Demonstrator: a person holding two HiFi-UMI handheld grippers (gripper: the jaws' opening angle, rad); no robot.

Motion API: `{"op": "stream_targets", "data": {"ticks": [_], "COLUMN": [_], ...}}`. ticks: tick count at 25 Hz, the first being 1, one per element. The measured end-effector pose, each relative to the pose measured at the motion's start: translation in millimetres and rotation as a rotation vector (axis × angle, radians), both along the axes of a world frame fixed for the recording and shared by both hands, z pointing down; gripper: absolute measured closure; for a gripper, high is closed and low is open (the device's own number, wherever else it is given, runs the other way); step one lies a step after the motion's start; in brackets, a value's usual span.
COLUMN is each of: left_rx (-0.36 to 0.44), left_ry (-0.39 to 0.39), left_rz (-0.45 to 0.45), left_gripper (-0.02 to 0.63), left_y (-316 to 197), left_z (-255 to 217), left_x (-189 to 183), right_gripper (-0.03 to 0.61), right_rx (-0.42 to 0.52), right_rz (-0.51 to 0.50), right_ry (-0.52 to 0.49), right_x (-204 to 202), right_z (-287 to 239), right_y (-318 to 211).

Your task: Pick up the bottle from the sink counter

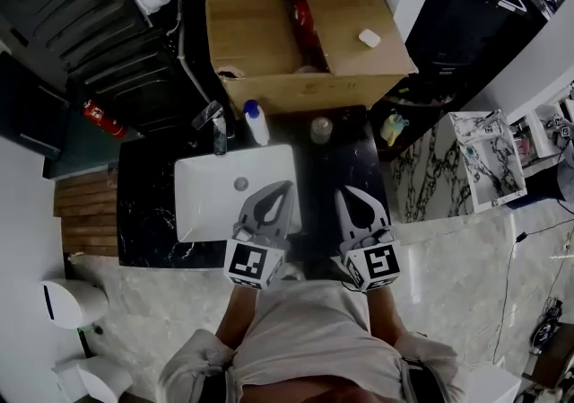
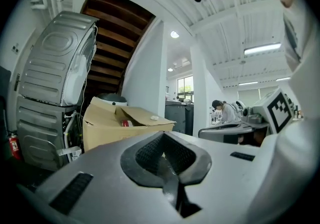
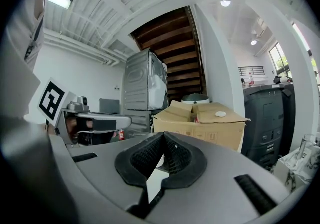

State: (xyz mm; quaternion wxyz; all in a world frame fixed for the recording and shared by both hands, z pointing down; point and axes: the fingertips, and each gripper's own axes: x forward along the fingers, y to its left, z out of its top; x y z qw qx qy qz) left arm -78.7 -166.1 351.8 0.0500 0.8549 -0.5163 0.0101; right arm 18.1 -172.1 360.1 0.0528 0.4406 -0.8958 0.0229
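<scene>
A white bottle with a blue cap point(image 1: 256, 123) stands upright at the back of the black sink counter point(image 1: 143, 195), just right of the faucet point(image 1: 215, 126). My left gripper point(image 1: 287, 184) hovers over the right edge of the white basin point(image 1: 202, 204), shut and empty, a short way in front of the bottle. My right gripper point(image 1: 343, 190) is beside it over the dark counter, also shut with nothing in it. In the left gripper view the jaws point(image 2: 162, 134) meet at the tip; in the right gripper view they point(image 3: 163, 133) do too. Both views hide the bottle.
A large open cardboard box point(image 1: 305, 29) stands right behind the counter. A small round jar point(image 1: 321, 129) sits on the counter right of the bottle. Grey machines point(image 1: 81, 6) and a red fire extinguisher point(image 1: 103, 118) are at the left, a marbled stand point(image 1: 489, 159) at the right.
</scene>
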Motion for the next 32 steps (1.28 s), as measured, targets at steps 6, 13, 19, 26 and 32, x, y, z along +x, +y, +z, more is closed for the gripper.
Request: {"op": "stream_targets", "data": {"ticks": [6, 13, 19, 26, 32], "left_rx": [-0.017, -0.020, -0.065, -0.130, -0.175], "left_ry": [0.023, 0.029, 0.028, -0.017, -0.061], "left_rz": [-0.006, -0.009, -0.003, -0.010, -0.015], "left_gripper": [0.614, 0.614, 0.614, 0.614, 0.614], "left_y": [-28.7, -58.9, -78.9, -99.3, -116.5], "left_z": [5.6, 17.1, 40.8, 68.4, 96.8], "left_x": [7.1, 16.9, 25.7, 38.3, 46.8], "right_gripper": [0.581, 0.581, 0.581, 0.581, 0.581], "right_rx": [-0.026, -0.076, -0.090, -0.138, -0.168], "right_rz": [-0.012, -0.027, -0.049, -0.079, -0.115], "right_ry": [0.002, 0.012, 0.019, 0.021, 0.018], "right_x": [7.7, 16.4, 20.9, 27.2, 28.6], "right_z": [9.2, 32.1, 46.8, 68.3, 85.0], "right_y": [-29.8, -60.9, -84.5, -103.3, -115.3]}}
